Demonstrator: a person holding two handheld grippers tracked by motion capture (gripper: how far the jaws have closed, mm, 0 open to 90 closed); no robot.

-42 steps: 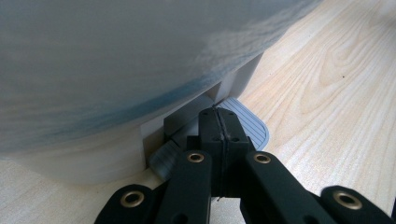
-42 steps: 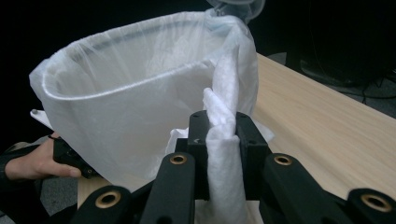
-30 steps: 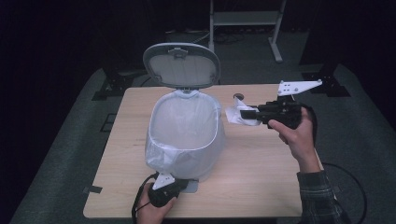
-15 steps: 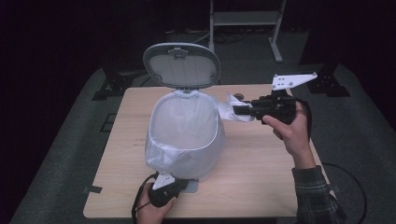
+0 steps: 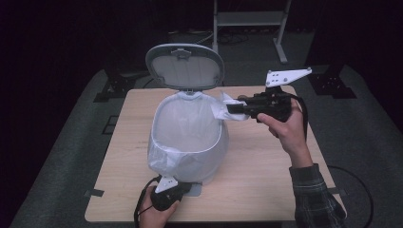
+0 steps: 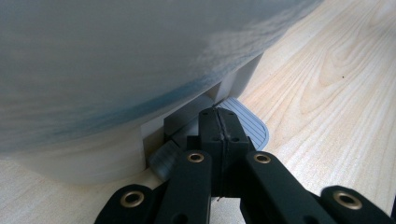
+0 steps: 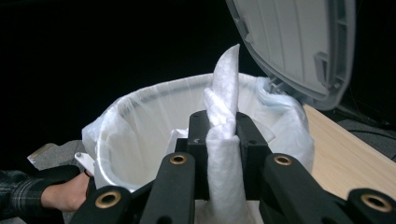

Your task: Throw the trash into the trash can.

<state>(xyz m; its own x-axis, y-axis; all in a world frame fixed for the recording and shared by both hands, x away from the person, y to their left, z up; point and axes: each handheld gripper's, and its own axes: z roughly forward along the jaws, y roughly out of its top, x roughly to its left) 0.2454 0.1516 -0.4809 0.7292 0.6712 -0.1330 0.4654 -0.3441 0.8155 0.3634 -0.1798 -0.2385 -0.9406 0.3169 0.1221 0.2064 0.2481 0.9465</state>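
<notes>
A: What is being held, and where?

B: A crumpled white tissue (image 7: pixel 223 140) is clamped between the closed jaws of the right gripper (image 5: pixel 236 109), at the right-hand rim of the pedal bin (image 5: pixel 187 142). The bin stands mid-table with its lid (image 5: pixel 185 66) raised and a white liner (image 5: pixel 161 159) folded over the rim. The left gripper (image 6: pixel 219 135) is pressed, jaws shut with nothing between them, down on the grey pedal (image 6: pixel 250 123) at the bin's foot, so the lid is judged to be kept up by that pressure.

A: How is the drop best done?

B: The tissue should be carried further over the opening before the jaws are parted; at present its free end is seen only just past the rim, and a release here could leave it draped on the liner's edge or outside. The pedal should be kept pressed until the tissue has fallen clear.

A: What room is there?

B: The mouth is wide and open towards the right gripper. The lid's lower edge hangs close beside the tissue in the right gripper view, so it should be given a margin. The wooden table (image 5: pixel 266 166) to the right of the bin is bare, which leaves a free path for withdrawal
</notes>
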